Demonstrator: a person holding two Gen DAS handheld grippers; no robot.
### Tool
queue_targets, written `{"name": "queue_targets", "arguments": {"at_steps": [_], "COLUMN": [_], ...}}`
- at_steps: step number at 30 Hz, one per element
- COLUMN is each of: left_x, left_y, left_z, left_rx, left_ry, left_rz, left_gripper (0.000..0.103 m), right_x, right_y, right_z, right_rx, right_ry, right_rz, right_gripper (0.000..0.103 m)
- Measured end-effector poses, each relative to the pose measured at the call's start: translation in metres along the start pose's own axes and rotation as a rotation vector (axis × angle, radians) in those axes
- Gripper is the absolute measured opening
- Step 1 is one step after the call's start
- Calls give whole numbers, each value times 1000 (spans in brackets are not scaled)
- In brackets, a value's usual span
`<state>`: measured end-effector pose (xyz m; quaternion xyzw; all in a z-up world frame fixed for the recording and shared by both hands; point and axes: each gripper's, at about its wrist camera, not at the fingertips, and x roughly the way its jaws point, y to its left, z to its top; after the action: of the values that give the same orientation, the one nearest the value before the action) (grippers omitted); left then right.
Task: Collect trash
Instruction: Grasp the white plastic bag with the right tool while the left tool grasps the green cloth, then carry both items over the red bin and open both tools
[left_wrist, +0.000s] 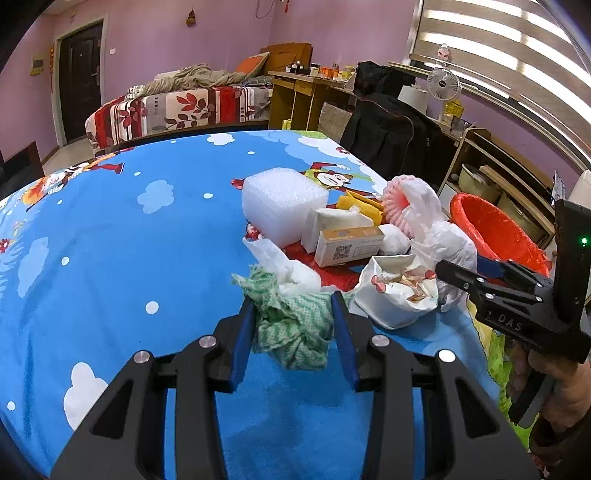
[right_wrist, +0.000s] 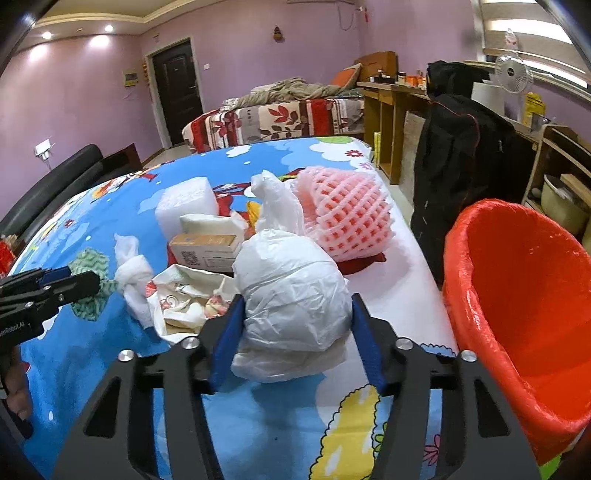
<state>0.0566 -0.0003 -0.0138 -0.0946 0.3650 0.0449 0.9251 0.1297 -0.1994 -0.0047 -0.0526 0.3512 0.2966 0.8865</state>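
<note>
Nearest, the left gripper (left_wrist: 293, 325) has its blue-padded fingers (left_wrist: 242, 343) set on either side of a crumpled green cloth (left_wrist: 295, 332), both pads touching it. The right gripper (right_wrist: 297, 317) likewise brackets a knotted white plastic bag (right_wrist: 291, 291), its fingers partly open, pads against the bag's sides. Both items lie on the blue cartoon-print table (left_wrist: 110, 258). Just beyond: an open paper bag of scraps (left_wrist: 397, 291), a small cardboard box (left_wrist: 351, 245), a white foam block (left_wrist: 282, 201) and pink foam netting (right_wrist: 347, 218). At the right, beside the table, stands a bin with a red liner (right_wrist: 517, 306).
</note>
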Motion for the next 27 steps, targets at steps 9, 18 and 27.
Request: {"name": "queue_targets", "arguments": {"at_steps": [9, 18, 27], "left_x": [-7, -15, -17], "left_y": [-3, -11, -30], "left_z": [6, 17, 34], "left_rx": [13, 26, 69], "left_ry": [-28, -58, -83], "left_rz": [2, 0, -23], "left_gripper": [39, 39, 39], "right_x": [-18, -46, -63], "right_y": [-3, -15, -40], "right_z": [1, 9, 13], "right_rx": [9, 16, 44], "right_ry": [-43, -92, -121], "right_rz": [-25, -67, -113], "right_gripper": [46, 46, 46]}}
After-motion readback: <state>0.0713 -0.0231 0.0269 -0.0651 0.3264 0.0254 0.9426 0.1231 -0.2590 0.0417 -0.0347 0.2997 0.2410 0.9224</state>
